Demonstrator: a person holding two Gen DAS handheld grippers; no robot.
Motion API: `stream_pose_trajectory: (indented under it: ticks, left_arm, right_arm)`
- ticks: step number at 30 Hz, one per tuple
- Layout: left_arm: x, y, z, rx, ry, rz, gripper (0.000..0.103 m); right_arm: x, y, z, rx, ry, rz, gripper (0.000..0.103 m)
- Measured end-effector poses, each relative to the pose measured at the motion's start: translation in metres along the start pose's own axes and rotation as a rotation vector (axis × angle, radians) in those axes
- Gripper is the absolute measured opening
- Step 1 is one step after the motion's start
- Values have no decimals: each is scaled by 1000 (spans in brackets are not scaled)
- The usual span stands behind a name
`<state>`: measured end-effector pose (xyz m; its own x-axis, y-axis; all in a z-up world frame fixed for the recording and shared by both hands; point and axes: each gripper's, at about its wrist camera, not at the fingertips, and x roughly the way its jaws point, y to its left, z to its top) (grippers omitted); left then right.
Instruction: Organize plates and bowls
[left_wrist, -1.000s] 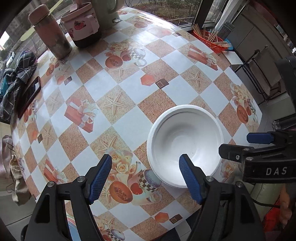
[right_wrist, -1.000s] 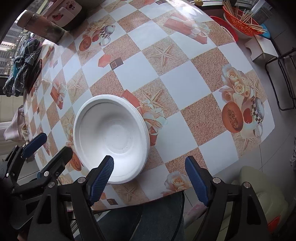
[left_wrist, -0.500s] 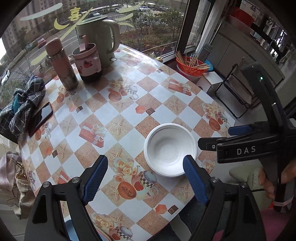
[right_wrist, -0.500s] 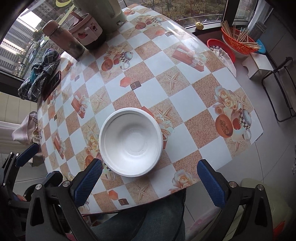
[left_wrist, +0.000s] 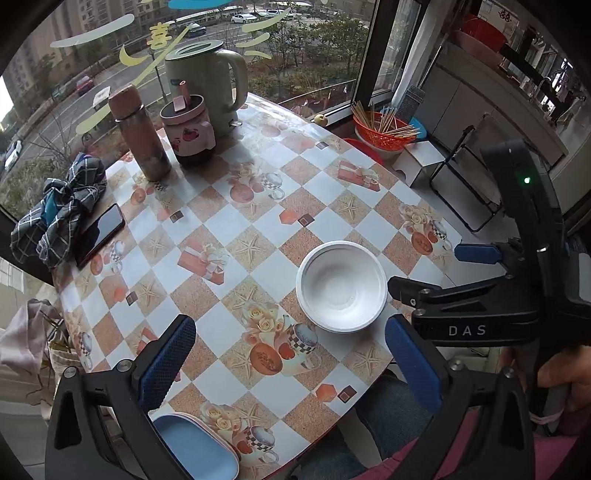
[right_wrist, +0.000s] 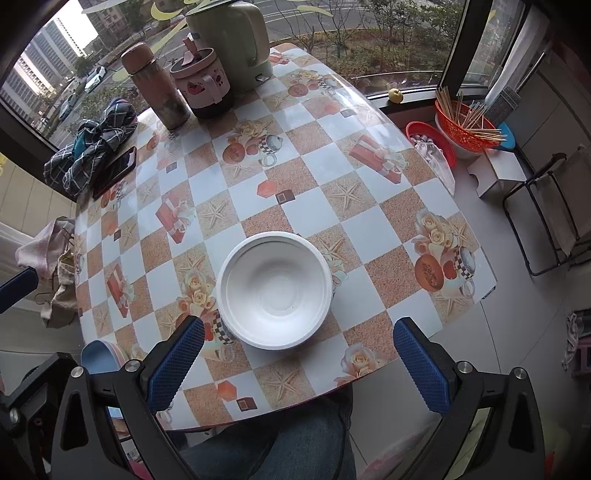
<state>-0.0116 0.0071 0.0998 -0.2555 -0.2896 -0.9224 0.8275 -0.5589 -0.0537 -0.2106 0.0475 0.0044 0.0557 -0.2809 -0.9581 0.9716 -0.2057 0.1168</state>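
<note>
A white bowl (left_wrist: 341, 286) stands on the patterned table (left_wrist: 236, 206), near its front edge; it looks like a stack of nested bowls, and it also shows in the right wrist view (right_wrist: 275, 290). My left gripper (left_wrist: 288, 360) is open and empty, held high above the table, nearer than the bowl. My right gripper (right_wrist: 299, 363) is open and empty, also high and back from the bowl. The right gripper's body shows at the right of the left wrist view (left_wrist: 476, 306).
At the table's far side stand a green kettle (left_wrist: 207, 85), a pink jar (left_wrist: 190, 131) and a brown flask (left_wrist: 138, 131). A phone (left_wrist: 99, 232) and checked cloth (left_wrist: 62, 210) lie left. A blue lidded box (left_wrist: 195, 448) sits near the front. Orange basket (right_wrist: 467, 125) and folding chair (right_wrist: 546, 218) stand beside the table.
Both grippers have risen and pulled back from the bowl, which now looks smaller and lies clear of the fingers. The bowl has stayed in place.
</note>
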Motion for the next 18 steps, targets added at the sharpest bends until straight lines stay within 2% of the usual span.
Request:
stream_pose_trajectory:
  ticks: [8, 18]
  left_arm:
    - [2, 17, -11, -52, 41, 90, 103]
    - [-3, 24, -15, -76, 36, 128, 103]
  right_arm:
    - [3, 9, -8, -9, 20, -11, 103]
    - [9, 25, -10, -54, 49, -15, 103]
